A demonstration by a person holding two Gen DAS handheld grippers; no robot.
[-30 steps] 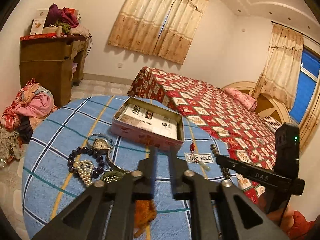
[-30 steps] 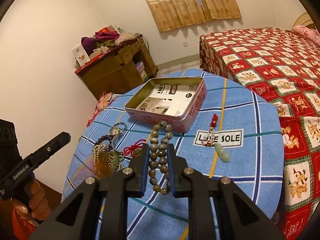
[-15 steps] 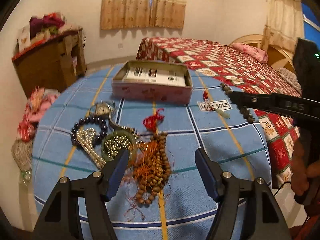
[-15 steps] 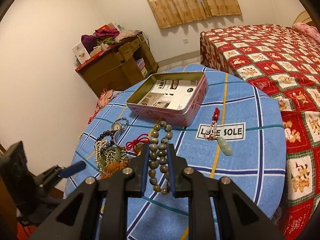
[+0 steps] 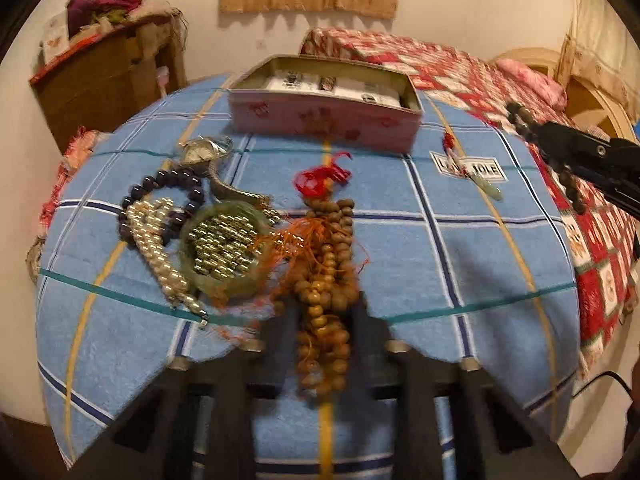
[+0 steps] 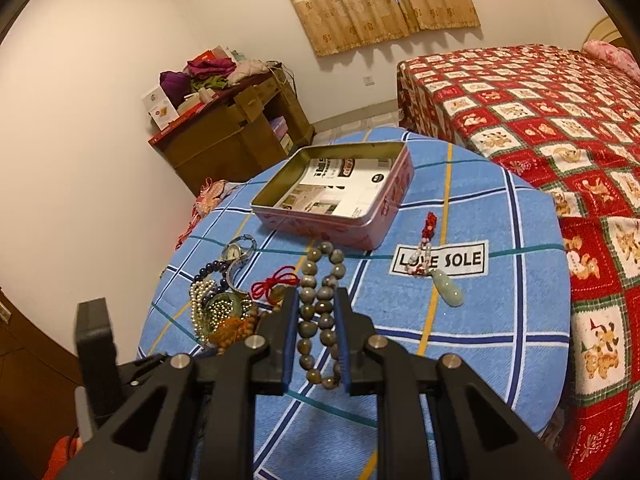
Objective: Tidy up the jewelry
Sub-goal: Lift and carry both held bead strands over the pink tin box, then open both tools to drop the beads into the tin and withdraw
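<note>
Now, in the left wrist view, the left tool [image 5: 320, 344] sits low in the middle of the frame, and the brown bead string [image 5: 326, 276] lies right between its two sides. The string runs long, from the tool up toward the pink tin box [image 5: 324, 118] at the top middle. The sides have just been closing around the beads and seem to touch them, though blur makes that hard to tell. Half a second ago they stood wide apart, above the beads. The left tool is the nearer one.

In the right wrist view, the right tool [image 6: 318, 344] pinches a grey bead bracelet [image 6: 322, 308], the same as before. The bracelet hangs over the blue surface [image 6: 500, 312], with the box in the upper middle.
</note>
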